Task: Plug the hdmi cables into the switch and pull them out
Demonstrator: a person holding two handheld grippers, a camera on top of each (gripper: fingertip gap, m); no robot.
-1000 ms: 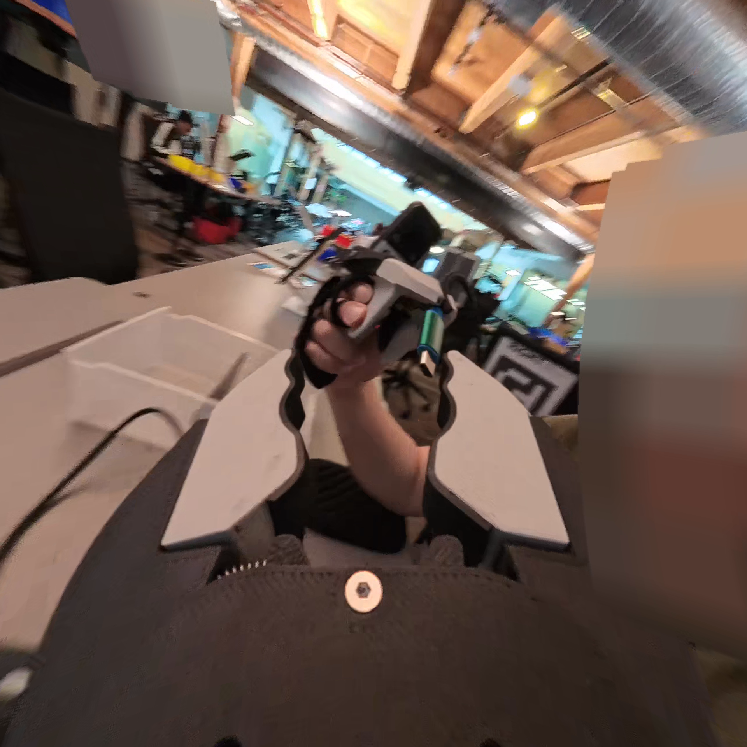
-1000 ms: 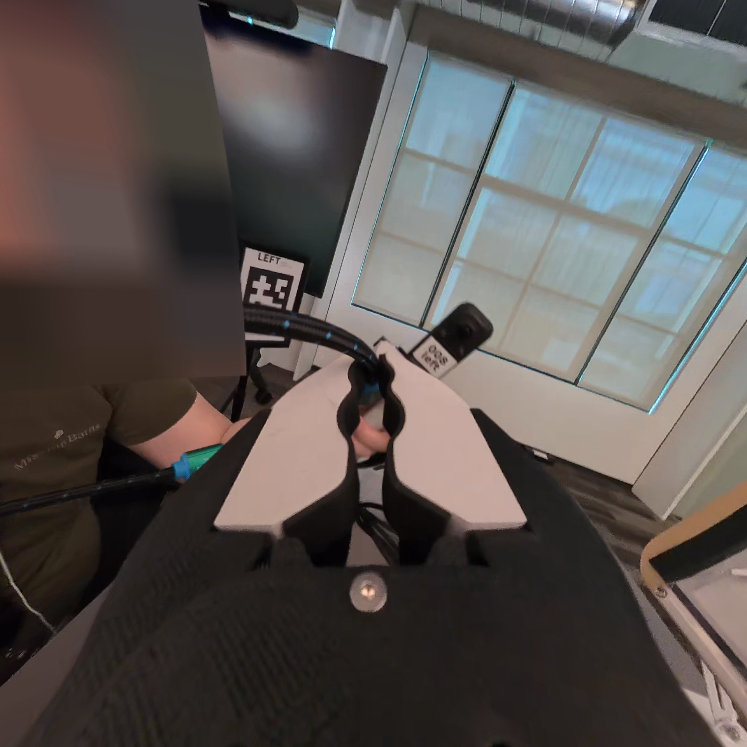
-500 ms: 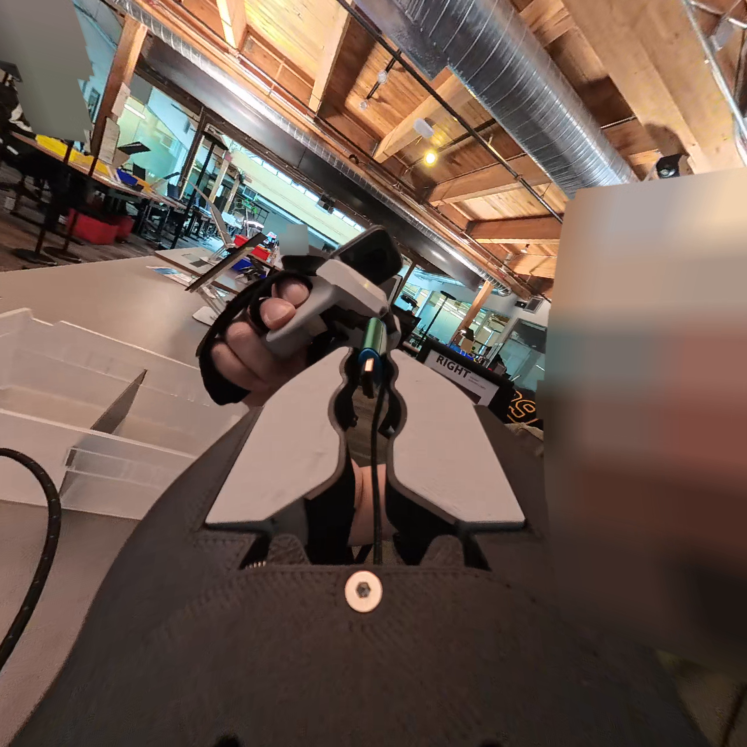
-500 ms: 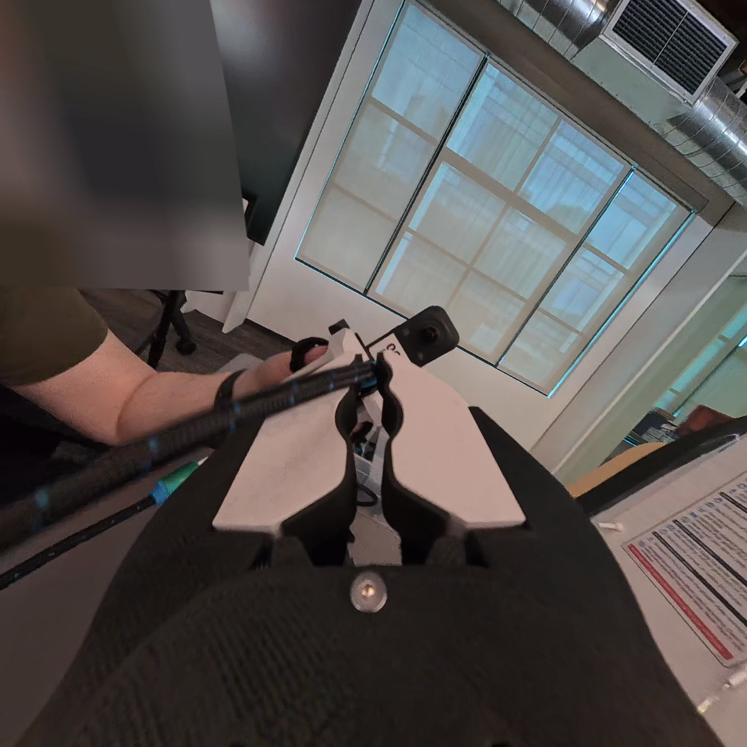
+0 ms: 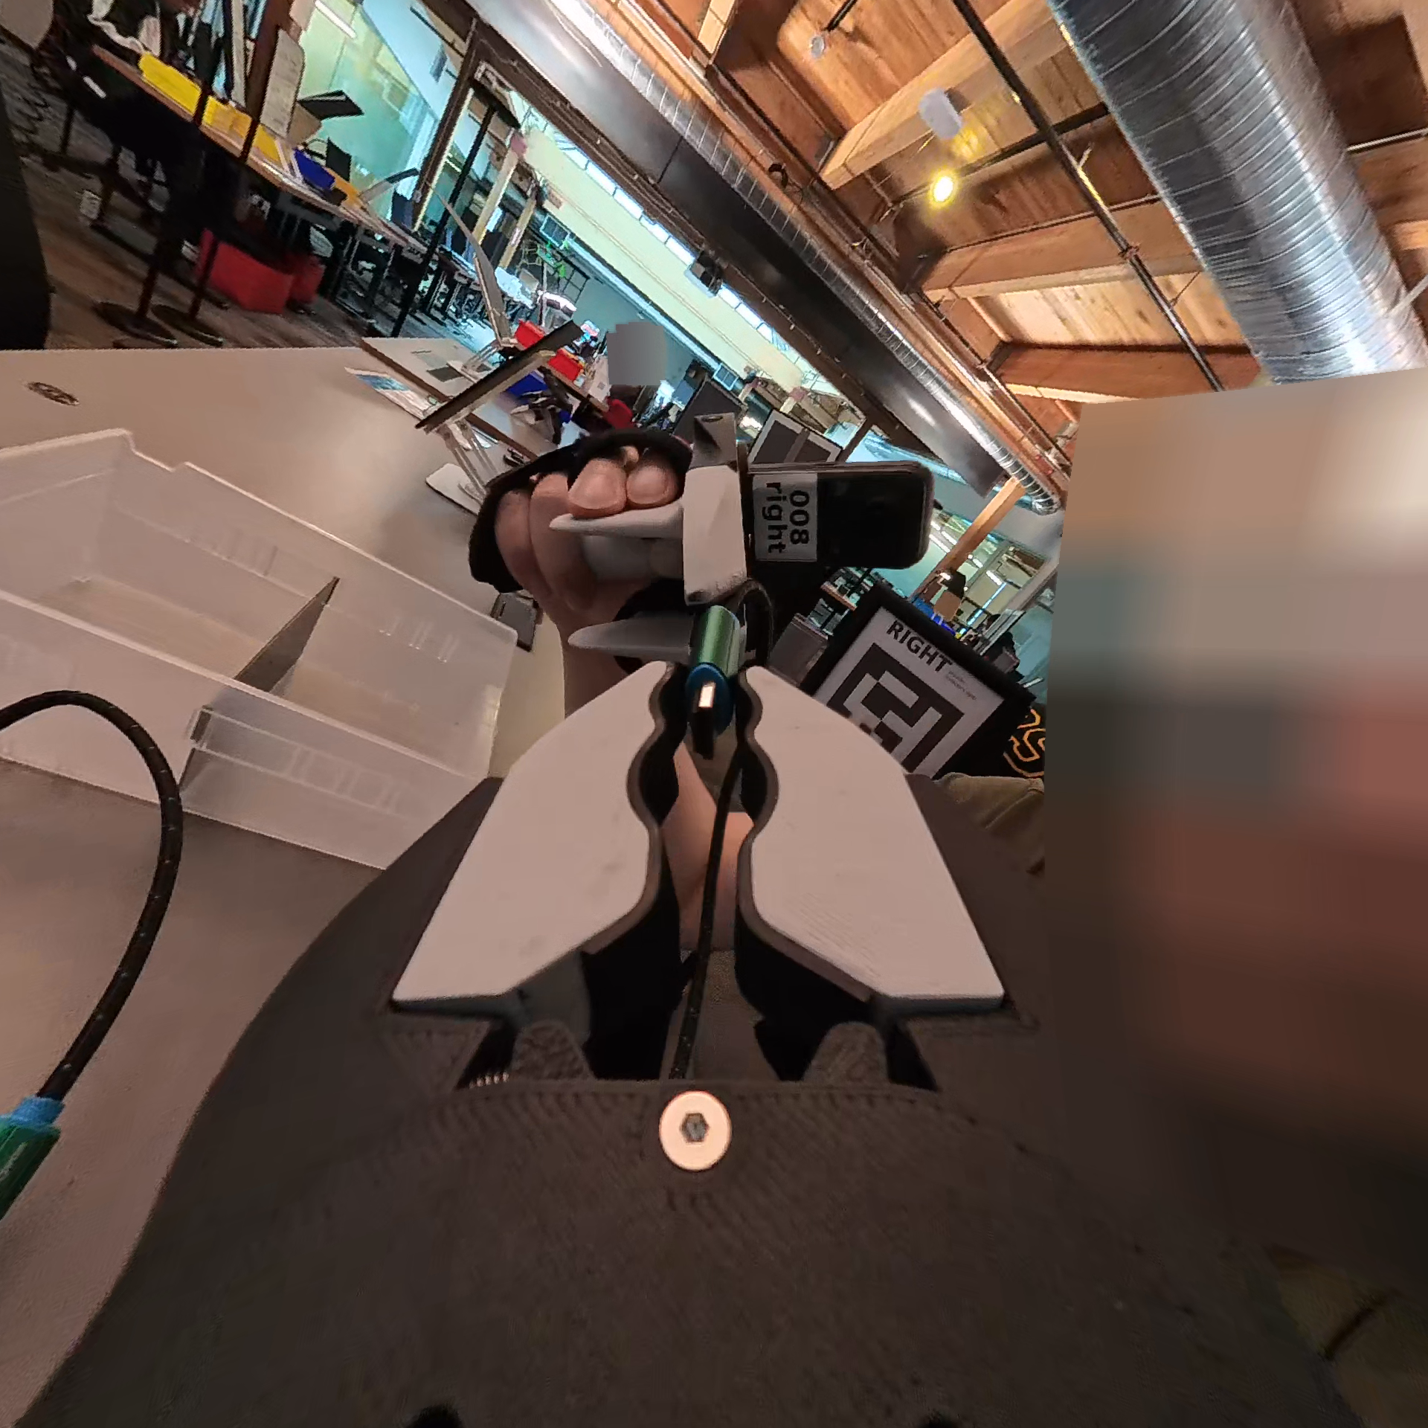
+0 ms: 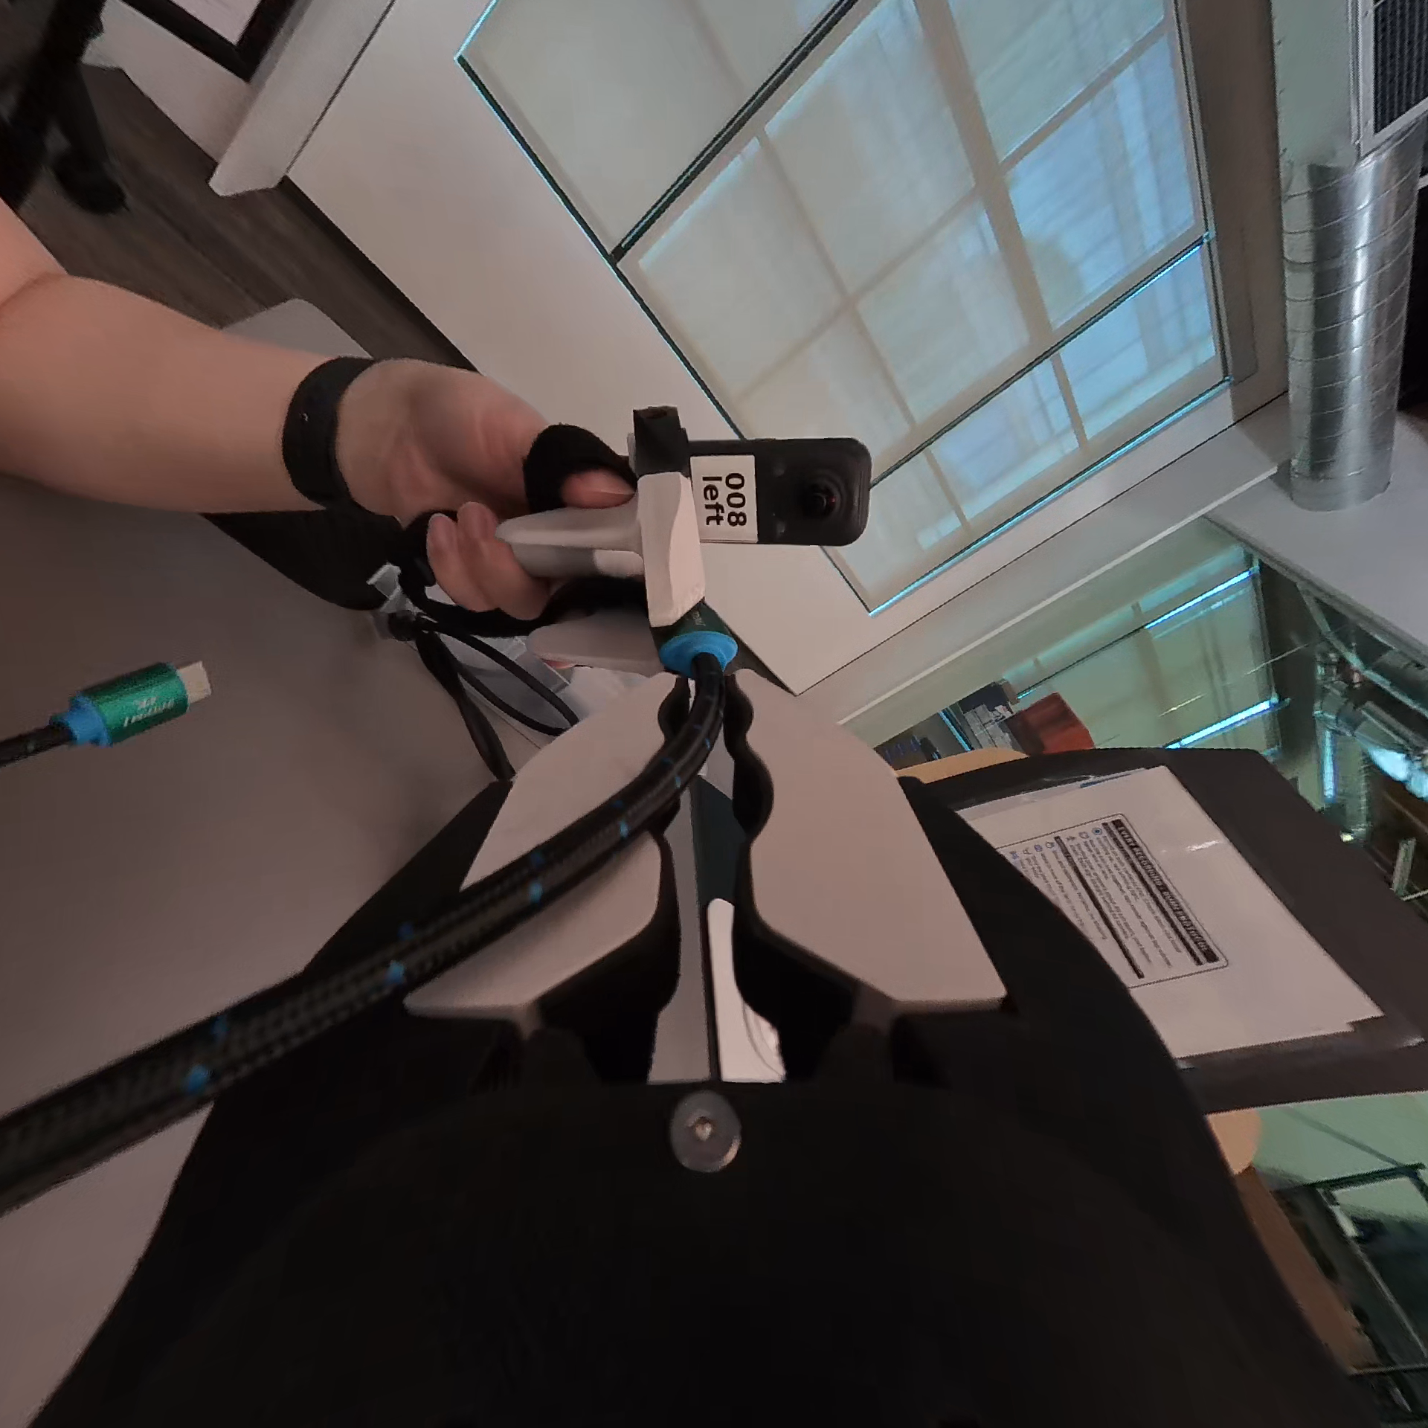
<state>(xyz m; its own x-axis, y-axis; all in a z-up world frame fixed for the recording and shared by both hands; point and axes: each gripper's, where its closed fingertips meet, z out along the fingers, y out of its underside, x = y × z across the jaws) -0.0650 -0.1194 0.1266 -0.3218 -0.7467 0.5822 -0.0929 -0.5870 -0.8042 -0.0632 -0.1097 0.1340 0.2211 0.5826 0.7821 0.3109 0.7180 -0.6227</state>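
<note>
Both grippers are held up above the table, facing each other. My right gripper (image 6: pixel 702 699) is shut on a black braided HDMI cable (image 6: pixel 541 858) just behind the blue collar of its green plug (image 6: pixel 698 645). In the left wrist view the same green plug (image 5: pixel 715 637) points at me, with its tip between my left fingertips. My left gripper (image 5: pixel 705 722) is closed on that tip. A thin black cable (image 5: pixel 699 927) runs down the gap between the left fingers. A second green plug (image 6: pixel 135 707) lies loose on the table, and also shows in the left wrist view (image 5: pixel 23 1151). No switch is in view.
A clear plastic bin (image 5: pixel 270 618) stands on the grey table (image 5: pixel 93 889) to the left. A dark board with a printed sheet (image 6: pixel 1159 889) lies to the right. A square marker board (image 5: pixel 912 695) stands behind the right gripper. Thin black cables (image 6: pixel 479 695) loop under the left hand.
My left gripper went from wide open to closed around the plug tip. The right gripper rolled and brought the plug in between the left fingers. Both views swung round.
</note>
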